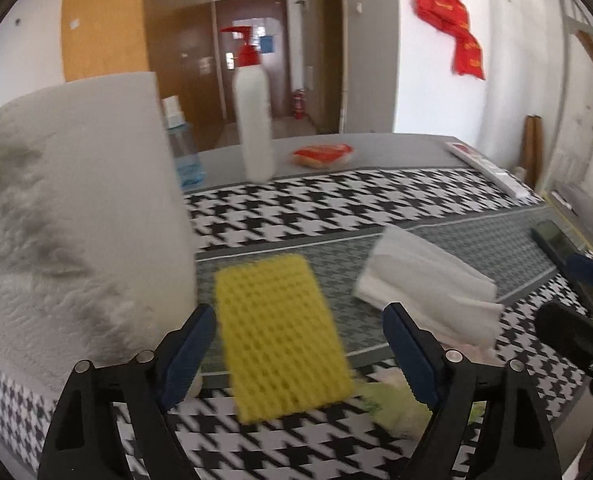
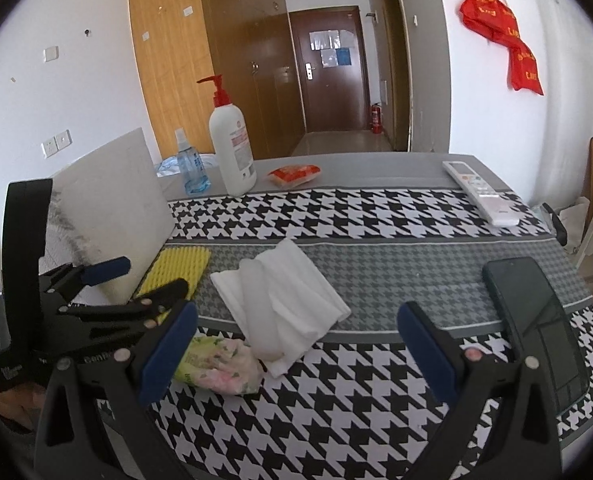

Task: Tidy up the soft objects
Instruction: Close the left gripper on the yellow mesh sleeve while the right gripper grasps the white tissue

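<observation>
A yellow mesh sponge lies flat on the houndstooth cloth, between the fingers of my open left gripper, which is empty; the sponge also shows in the right wrist view. A folded white cloth lies to its right, in front of my open, empty right gripper, and shows there too. A floral green-and-pink tissue pack lies near my right gripper's left finger. A large white foam block stands at the left, next to the sponge.
A white pump bottle, a blue spray bottle and a red snack pack stand at the back. A white remote lies at back right, a dark phone at the right edge. My left gripper shows in the right wrist view.
</observation>
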Demonstrator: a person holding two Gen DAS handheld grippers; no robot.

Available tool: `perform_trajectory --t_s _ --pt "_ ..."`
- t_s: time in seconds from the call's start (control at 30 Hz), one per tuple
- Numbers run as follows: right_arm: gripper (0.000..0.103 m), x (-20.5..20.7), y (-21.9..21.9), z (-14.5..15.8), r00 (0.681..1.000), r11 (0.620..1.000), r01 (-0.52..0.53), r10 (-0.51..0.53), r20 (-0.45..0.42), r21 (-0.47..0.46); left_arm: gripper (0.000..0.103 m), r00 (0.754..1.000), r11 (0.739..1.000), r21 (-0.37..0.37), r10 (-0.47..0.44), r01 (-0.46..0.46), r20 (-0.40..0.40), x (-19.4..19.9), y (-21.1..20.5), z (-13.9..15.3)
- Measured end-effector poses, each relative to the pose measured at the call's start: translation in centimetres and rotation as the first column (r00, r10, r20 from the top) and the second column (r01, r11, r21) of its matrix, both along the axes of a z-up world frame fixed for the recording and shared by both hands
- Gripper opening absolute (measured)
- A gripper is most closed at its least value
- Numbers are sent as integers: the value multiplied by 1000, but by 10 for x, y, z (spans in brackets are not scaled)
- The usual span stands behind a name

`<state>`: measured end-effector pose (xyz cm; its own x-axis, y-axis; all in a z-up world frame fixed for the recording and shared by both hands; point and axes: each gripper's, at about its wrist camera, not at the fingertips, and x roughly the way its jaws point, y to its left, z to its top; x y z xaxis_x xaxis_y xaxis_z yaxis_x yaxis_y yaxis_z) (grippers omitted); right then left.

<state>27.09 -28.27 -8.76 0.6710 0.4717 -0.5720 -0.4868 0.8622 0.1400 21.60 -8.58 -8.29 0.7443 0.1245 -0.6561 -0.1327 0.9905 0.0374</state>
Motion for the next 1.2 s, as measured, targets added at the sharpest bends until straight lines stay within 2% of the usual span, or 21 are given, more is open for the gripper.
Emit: perform_trajectory --t_s 0.13,0.27,0.37,0.47,0.5,0.53,0.63,0.77,0.9,1.0,1.1,1.2 --pt "101 0 6 0 1000 1000 -18 18 1 -10 86 999 999 4 38 -38 -7 -3 11 0" --pt "101 2 13 -3 999 999 -41 41 -9 -19 83 999 1000 7 26 -26 -20 -2 11 -2" --pt "100 4 17 -4 998 998 -60 60 -11 -30 74 998 1000 1 18 -18 -58 4 11 -6" --pt "91 8 21 -6 996 996 -79 78 -33 -29 66 996 1000 -1 22 -22 -83 8 11 -9" --pt "85 11 22 -8 996 996 -83 82 -47 -27 65 995 1000 -6 18 -18 -94 9 12 -10" --pt "78 13 24 -9 994 995 -91 89 -60 -28 65 995 1000 -12 13 -15 -101 10 12 -11" --pt "67 17 30 -13 991 993 -112 109 -82 -41 64 993 1000 -28 6 -9 -120 13 13 -13" --pt "56 19 42 -17 984 986 -152 145 -101 -64 63 991 999 -49 -5 -2 -137 15 15 -16" --pt "43 23 49 -24 980 983 -163 151 -128 -87 54 990 998 -65 -31 22 -137 14 13 -15" --pt "37 25 53 -28 979 981 -165 150 -140 -102 49 990 996 -84 -45 34 -134 14 15 -15" --pt "36 26 54 -29 979 980 -162 145 -146 -117 39 990 992 -113 -66 52 -123 13 17 -14" --pt "27 27 56 -32 978 977 -163 142 -152 -136 31 992 986 -158 -74 57 -106 12 23 -13"
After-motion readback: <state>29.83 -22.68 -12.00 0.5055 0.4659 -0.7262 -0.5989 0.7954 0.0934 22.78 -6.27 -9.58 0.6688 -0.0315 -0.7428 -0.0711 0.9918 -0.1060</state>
